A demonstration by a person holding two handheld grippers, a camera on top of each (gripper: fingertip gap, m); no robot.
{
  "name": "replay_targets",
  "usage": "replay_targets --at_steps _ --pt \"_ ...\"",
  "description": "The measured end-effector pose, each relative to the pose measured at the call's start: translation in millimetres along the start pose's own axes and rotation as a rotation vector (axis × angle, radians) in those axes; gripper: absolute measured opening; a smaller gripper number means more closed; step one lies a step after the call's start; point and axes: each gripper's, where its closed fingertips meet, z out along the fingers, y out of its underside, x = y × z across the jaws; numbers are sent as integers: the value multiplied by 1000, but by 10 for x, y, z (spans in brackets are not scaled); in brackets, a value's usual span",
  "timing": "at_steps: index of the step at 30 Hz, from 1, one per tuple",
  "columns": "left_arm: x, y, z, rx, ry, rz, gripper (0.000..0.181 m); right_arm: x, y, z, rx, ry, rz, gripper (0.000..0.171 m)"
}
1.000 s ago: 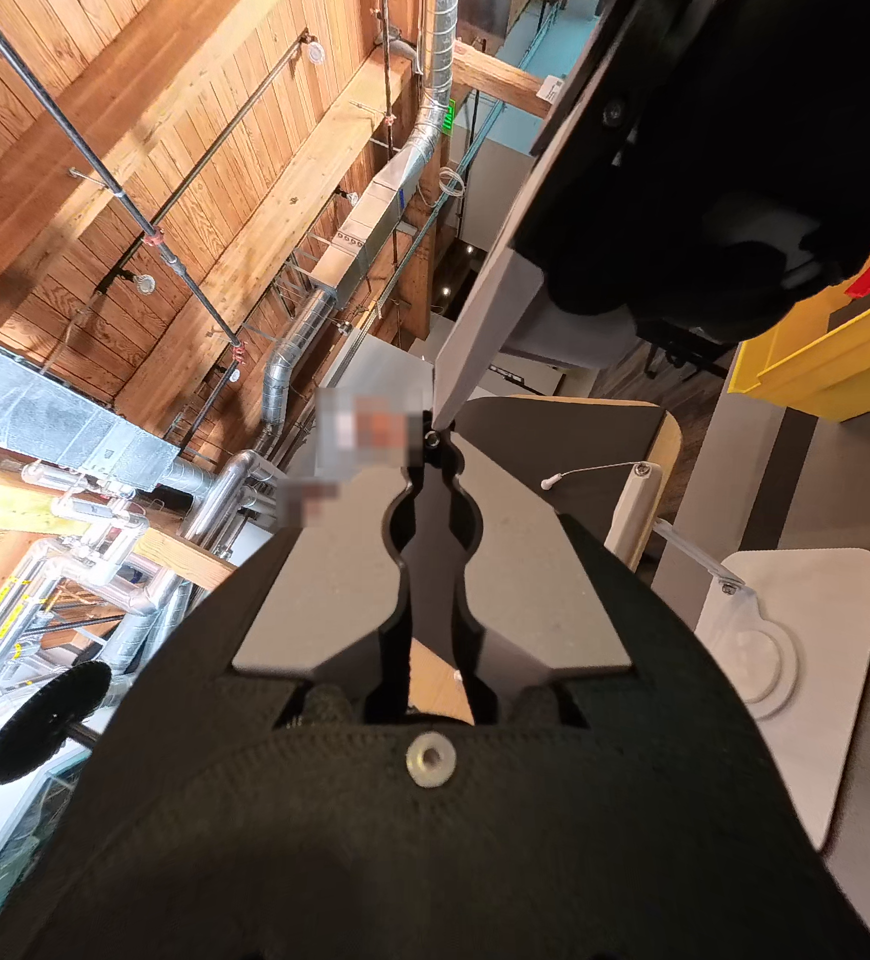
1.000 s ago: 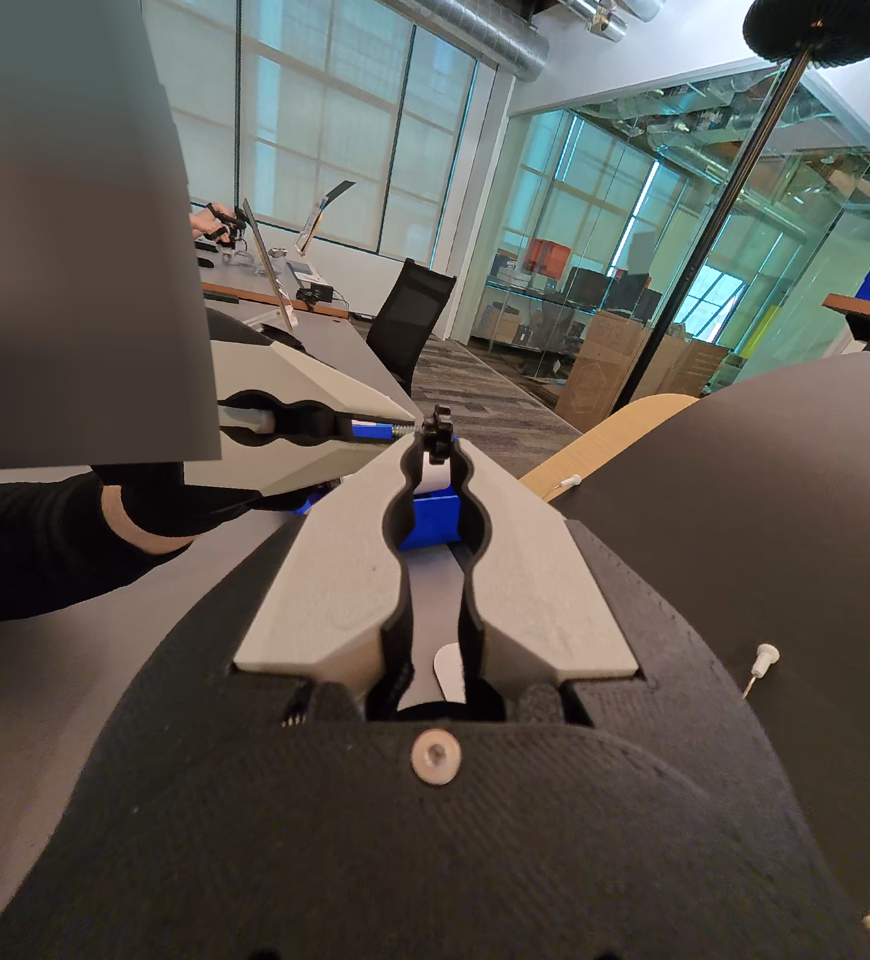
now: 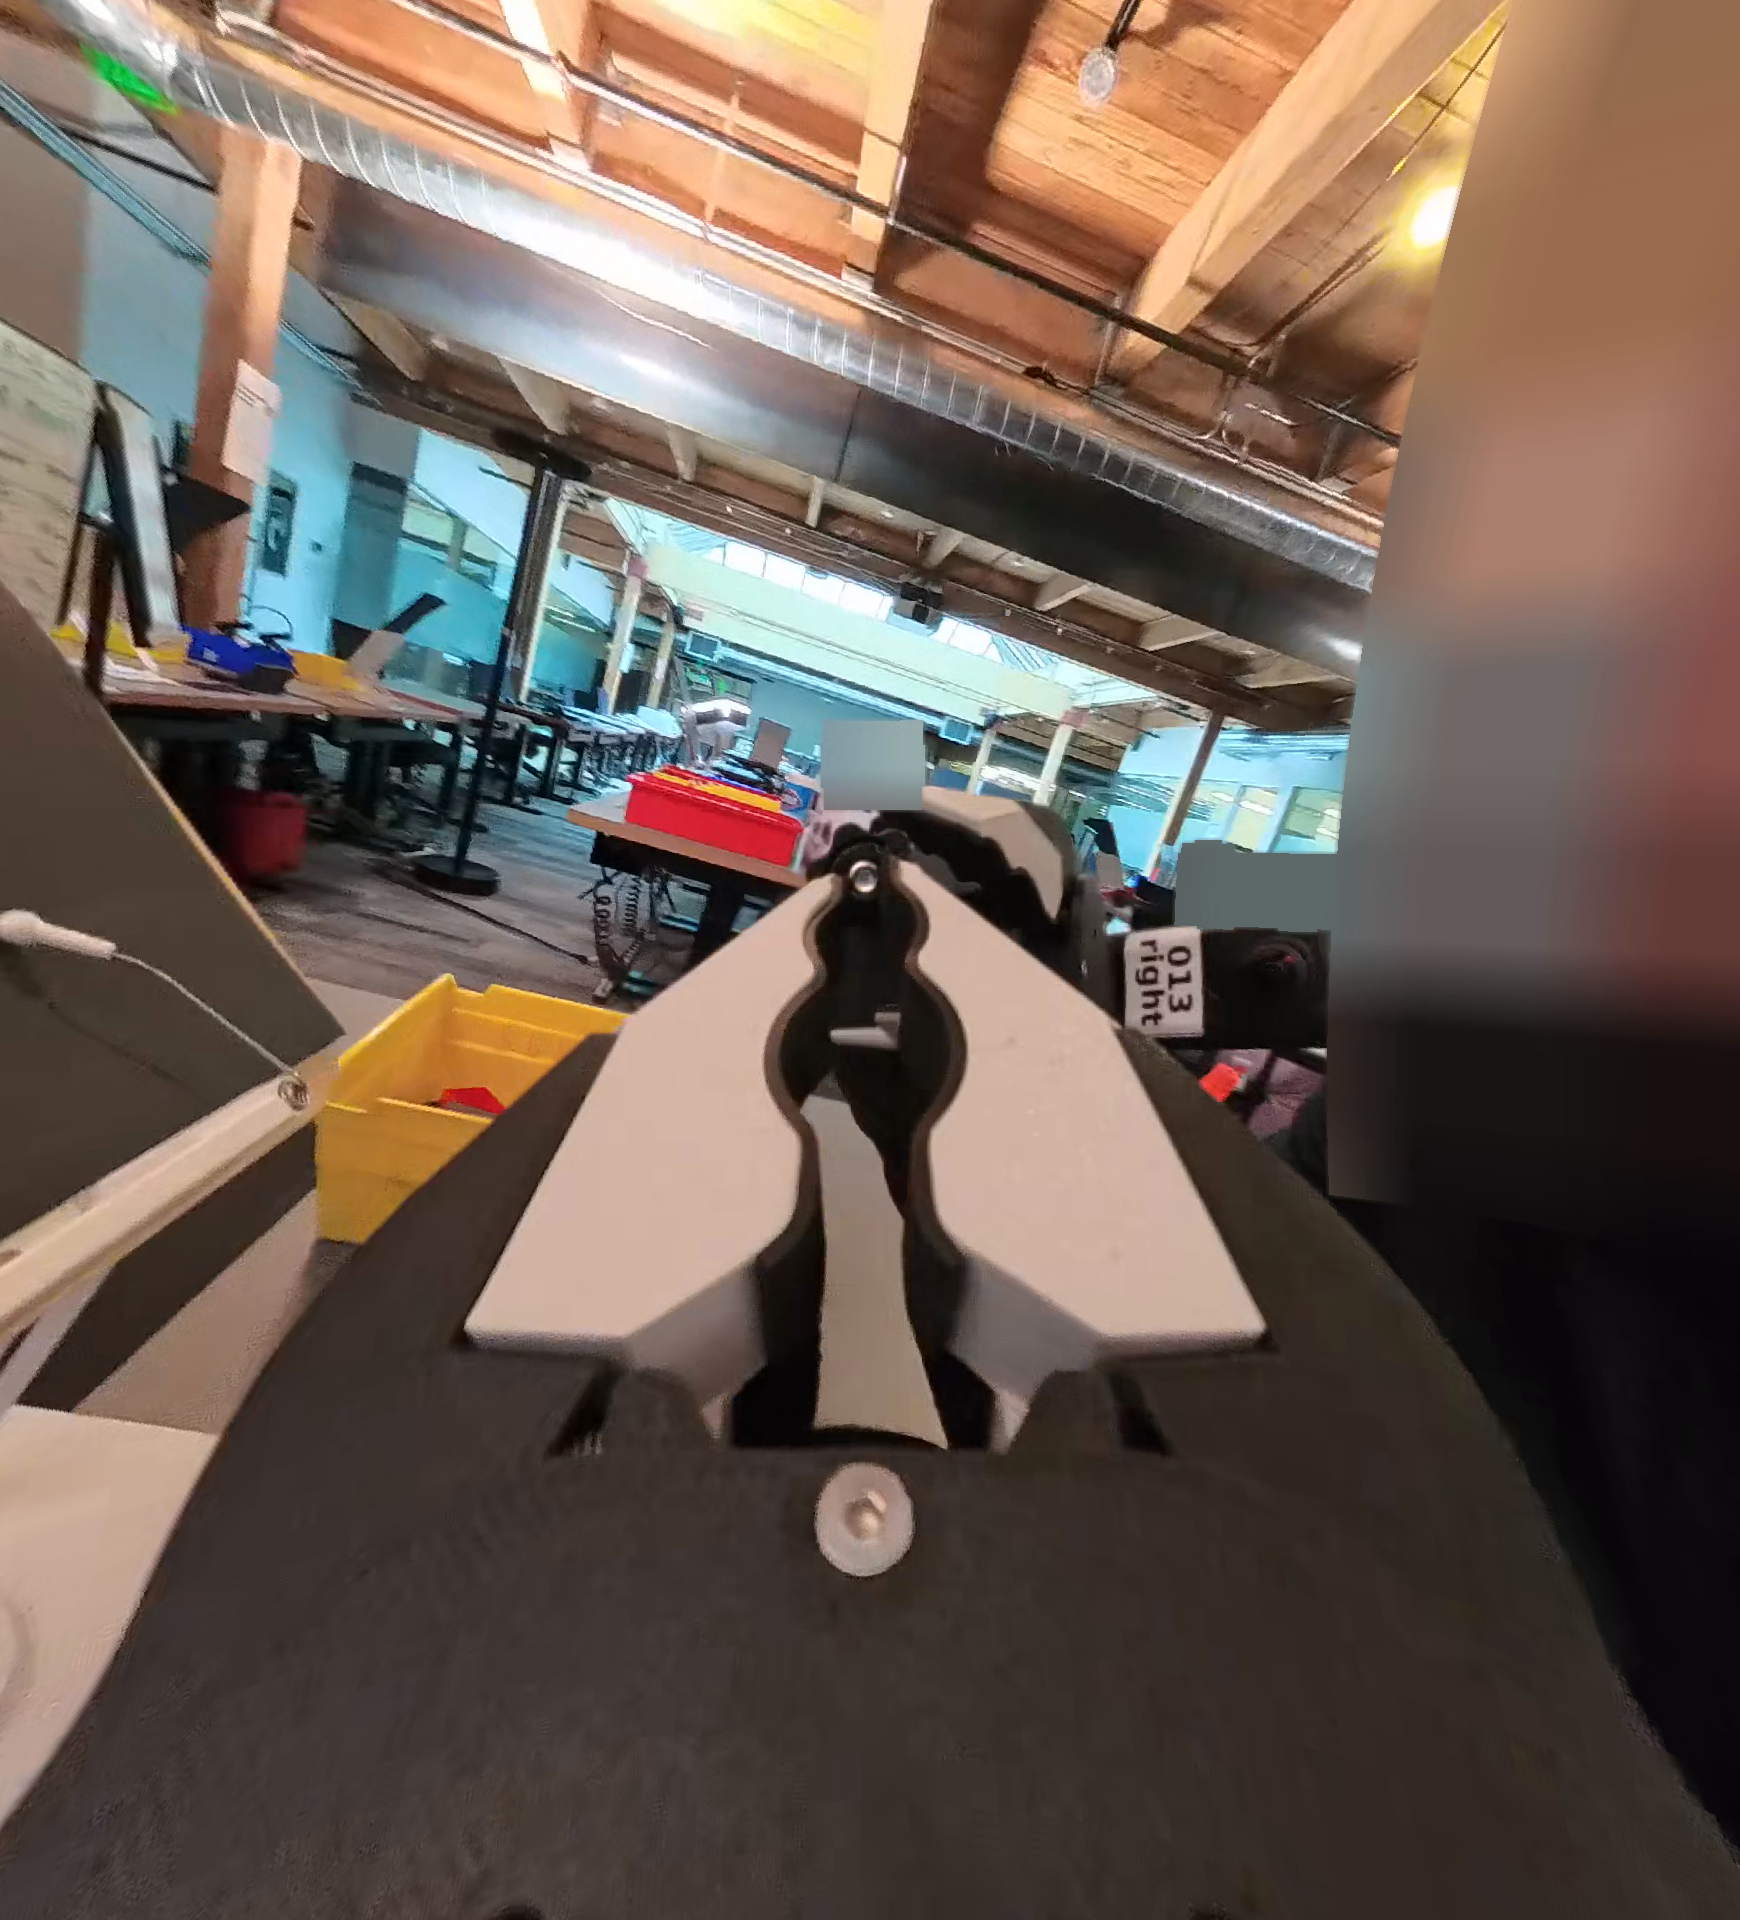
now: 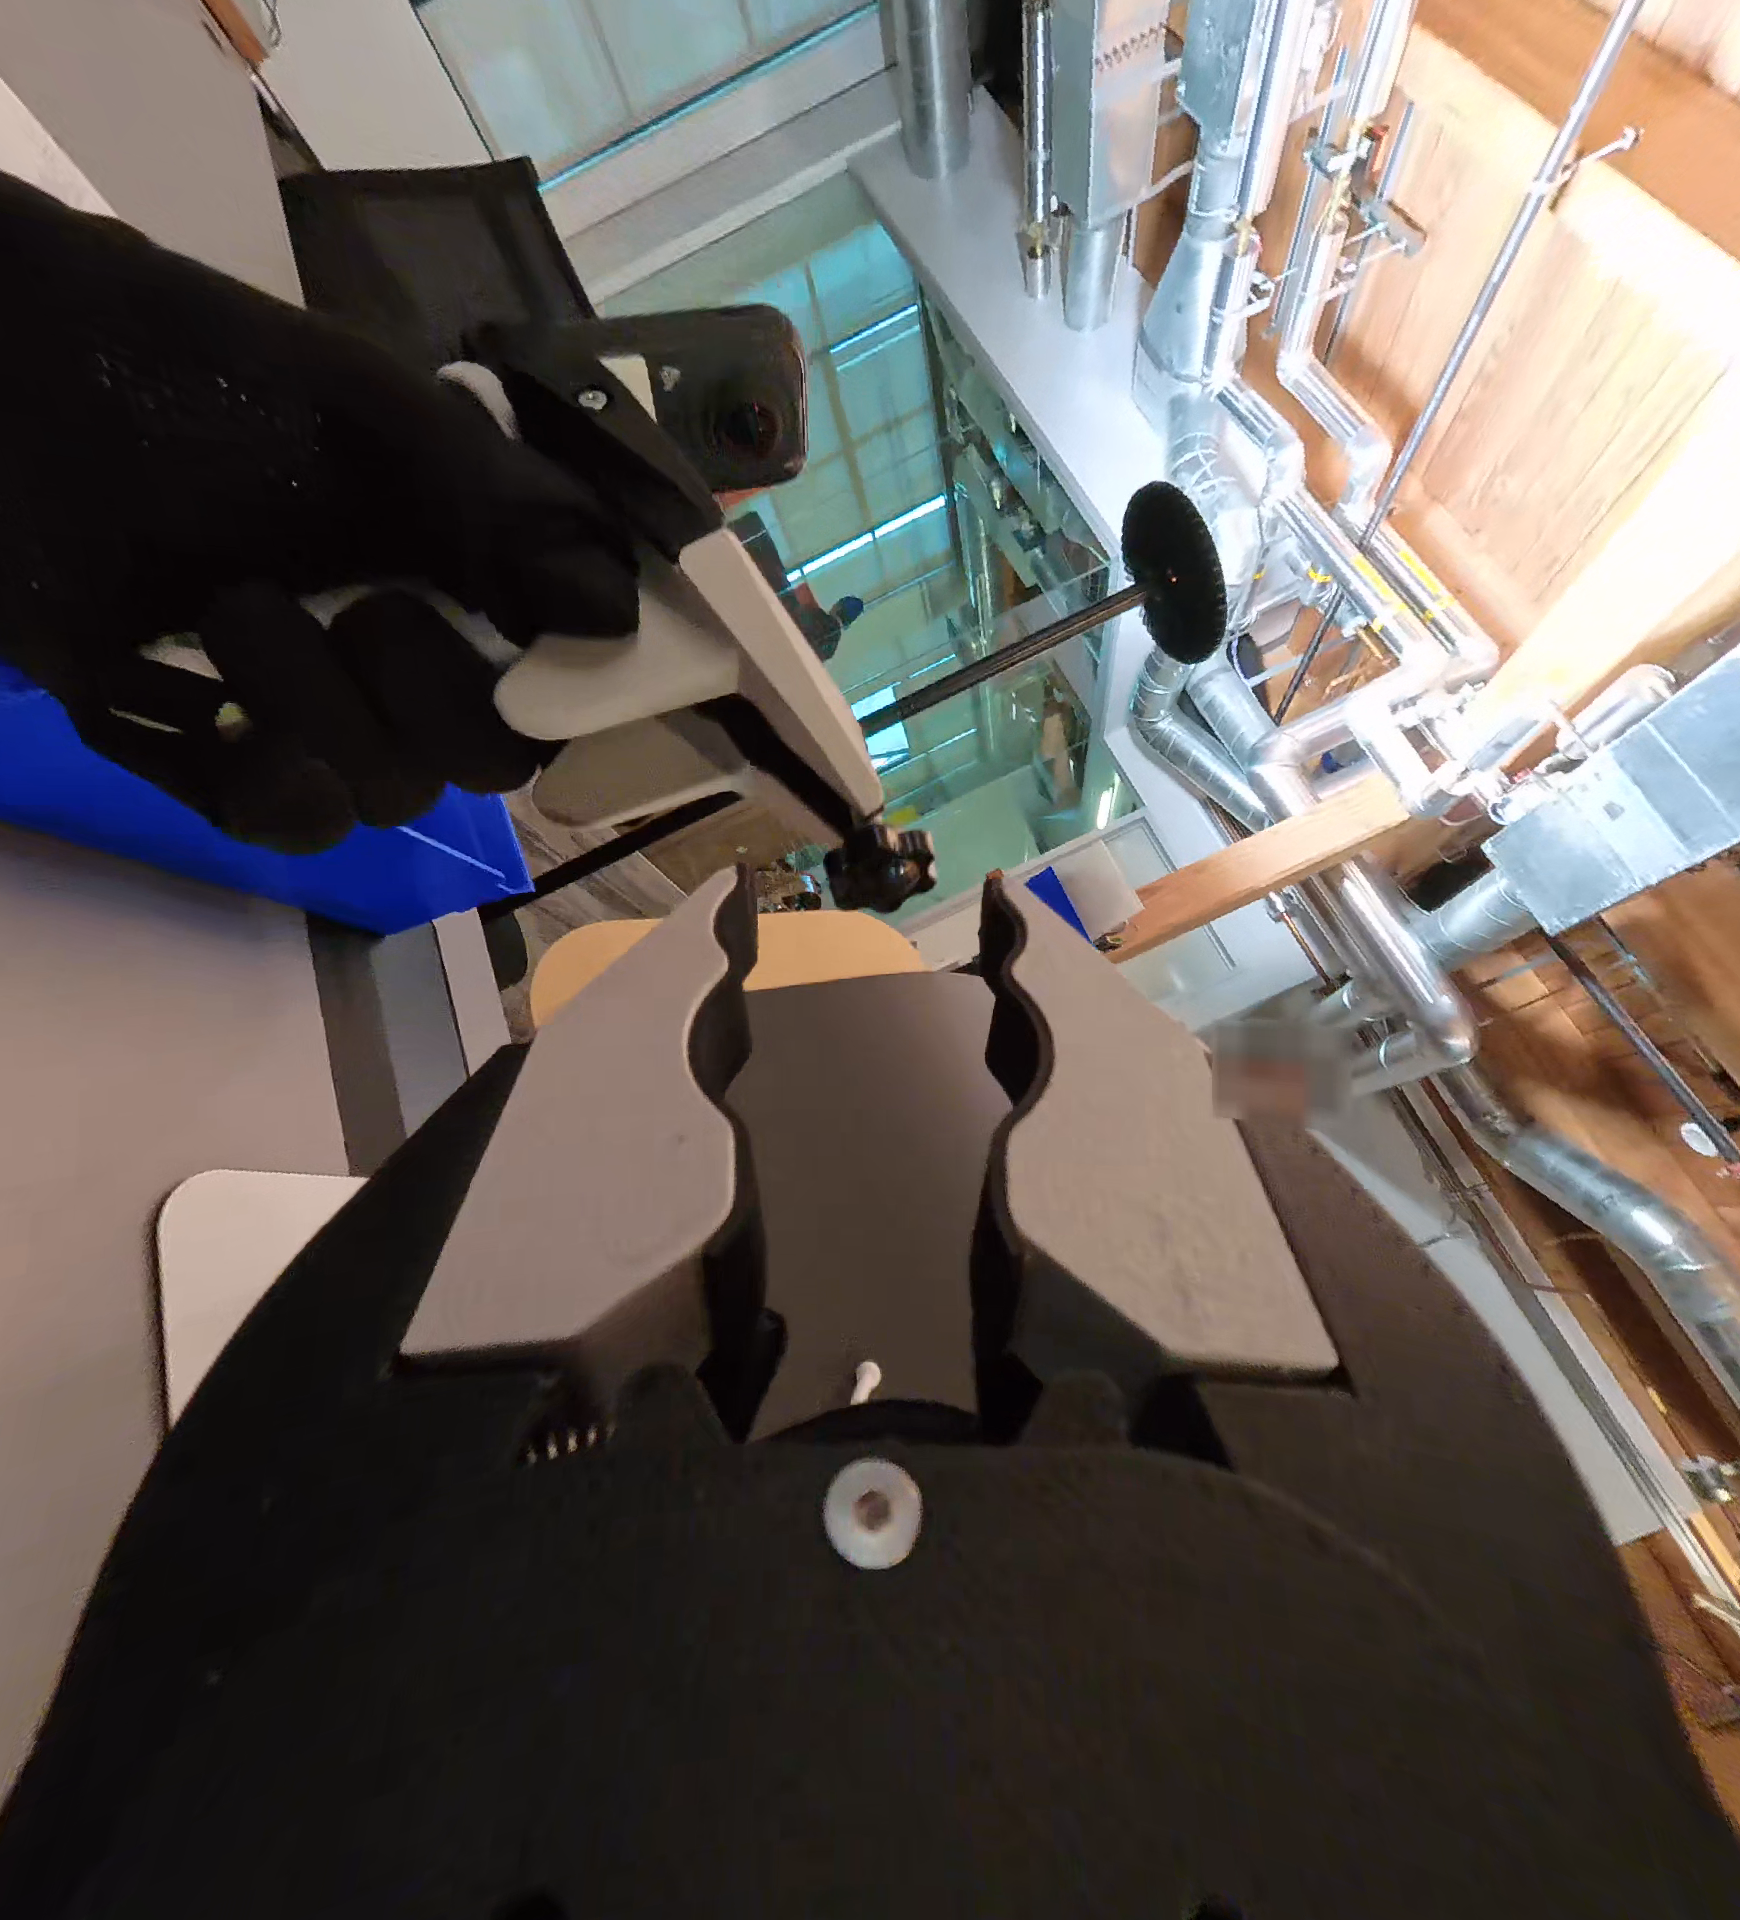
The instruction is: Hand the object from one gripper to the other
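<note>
Left claw [image 3: 864,883]: jaws pressed together, pinching a small black knob with a threaded metal screw [image 3: 863,871] right at the fingertips. In the right wrist view the same knob [image 4: 881,871] shows as a lobed black head sticking out past the left claw's tips, with a gloved hand [image 4: 222,582] behind working the handle.

Right claw [image 4: 866,914]: jaws spread wide, nothing between them. The knob sits just ahead of and slightly above the gap, nearer the left-hand finger [image 4: 637,1091] than the other. Not touching either finger, as far as I can tell.

Handling, judged: the part looks small, rigid and light. Hard plastic head, metal stem. It should not deform under a pinch, but its lobed outline and small size leave little bearing area, so it could twist or pop out if caught off-centre. Best hold for the right claw is probably across the lobed head, on whatever is free of the left claw's tips. Room there is tight.

Below the claws: grey surface [image 4: 97,987], blue bin [image 4: 222,842] on it.
</note>
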Motion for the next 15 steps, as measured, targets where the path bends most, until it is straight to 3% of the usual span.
replay_targets --at_steps 9,15 --pt "143 174 41 -48 174 -27 3 -101 -38 -3 16 -46 -40 29" --pt "179 183 20 -58 199 -22 4 -92 -51 -17 11 -40 -68 20"
